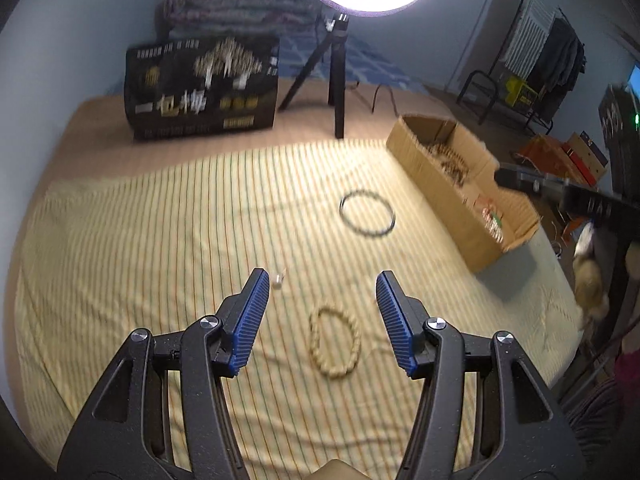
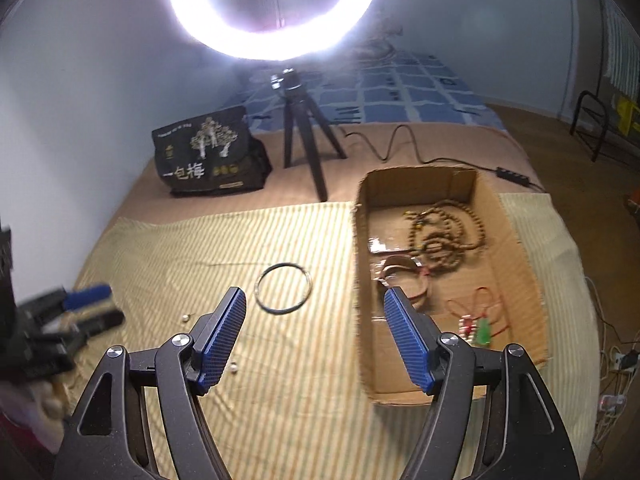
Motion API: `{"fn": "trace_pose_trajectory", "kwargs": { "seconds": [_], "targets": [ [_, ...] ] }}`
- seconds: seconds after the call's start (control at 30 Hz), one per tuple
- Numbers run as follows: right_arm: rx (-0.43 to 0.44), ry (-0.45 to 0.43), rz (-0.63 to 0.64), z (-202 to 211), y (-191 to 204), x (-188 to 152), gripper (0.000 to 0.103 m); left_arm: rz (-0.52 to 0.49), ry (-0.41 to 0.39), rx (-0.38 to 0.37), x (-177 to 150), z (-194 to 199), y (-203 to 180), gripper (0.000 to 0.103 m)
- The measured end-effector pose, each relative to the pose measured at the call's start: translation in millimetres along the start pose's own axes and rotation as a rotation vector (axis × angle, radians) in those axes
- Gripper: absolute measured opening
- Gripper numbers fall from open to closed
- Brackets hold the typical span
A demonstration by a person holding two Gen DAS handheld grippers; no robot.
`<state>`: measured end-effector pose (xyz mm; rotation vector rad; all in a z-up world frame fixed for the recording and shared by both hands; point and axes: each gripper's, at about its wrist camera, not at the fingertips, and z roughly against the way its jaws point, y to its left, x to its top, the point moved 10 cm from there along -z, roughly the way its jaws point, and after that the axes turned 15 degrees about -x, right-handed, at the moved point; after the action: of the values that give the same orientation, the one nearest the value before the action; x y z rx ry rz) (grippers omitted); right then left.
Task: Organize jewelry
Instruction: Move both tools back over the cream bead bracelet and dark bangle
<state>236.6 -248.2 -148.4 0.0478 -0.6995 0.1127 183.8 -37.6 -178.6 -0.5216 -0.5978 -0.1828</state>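
A pale beaded bracelet [image 1: 335,345] lies on the striped yellow cloth [image 1: 160,240], just below and between the fingers of my open, empty left gripper [image 1: 322,280]. A small pearl earring [image 1: 277,281] lies by its left fingertip. A dark thin ring necklace [image 1: 367,213] lies farther off toward the cardboard box [image 1: 440,184]. My right gripper [image 2: 316,296] is open and empty, hovering near the box's [image 2: 360,264] left wall, with the dark ring [image 2: 284,288] ahead. The box holds a brown bead necklace [image 2: 444,240], a bangle [image 2: 404,280] and a red-cord pendant [image 2: 480,320]. Small pearls [image 2: 233,368] lie on the cloth.
A ring light on a black tripod [image 2: 304,148] stands behind the cloth, its cable [image 2: 400,144] trailing right. A black printed bag [image 1: 202,88] sits at the back left. The left gripper shows blurred in the right wrist view [image 2: 76,312]. The bed edge drops off at the right.
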Motion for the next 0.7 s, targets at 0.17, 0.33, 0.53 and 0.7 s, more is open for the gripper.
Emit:
{"fn": "trace_pose_trajectory", "kwargs": {
  "seconds": [0.17, 0.33, 0.53, 0.7],
  "targets": [
    [0.016, 0.038, 0.021, -14.3, 21.3, -4.8, 0.071, 0.014, 0.042, -0.025, -26.0, -11.4, 1.8, 0.057],
    [0.020, 0.064, 0.068, -27.9, 42.2, -10.3, 0.071, 0.014, 0.094, -0.045, -51.7, -24.2, -2.2, 0.057],
    [-0.011, 0.108, 0.134, -52.4, 57.1, -19.3, 0.071, -0.012, 0.138, -0.041, -65.8, -39.9, -4.4, 0.057],
    [-0.019, 0.140, 0.146, -70.8, 63.8, -24.5, 0.071, 0.002, 0.125, -0.011, -61.0, -48.7, 4.0, 0.057]
  ]
}}
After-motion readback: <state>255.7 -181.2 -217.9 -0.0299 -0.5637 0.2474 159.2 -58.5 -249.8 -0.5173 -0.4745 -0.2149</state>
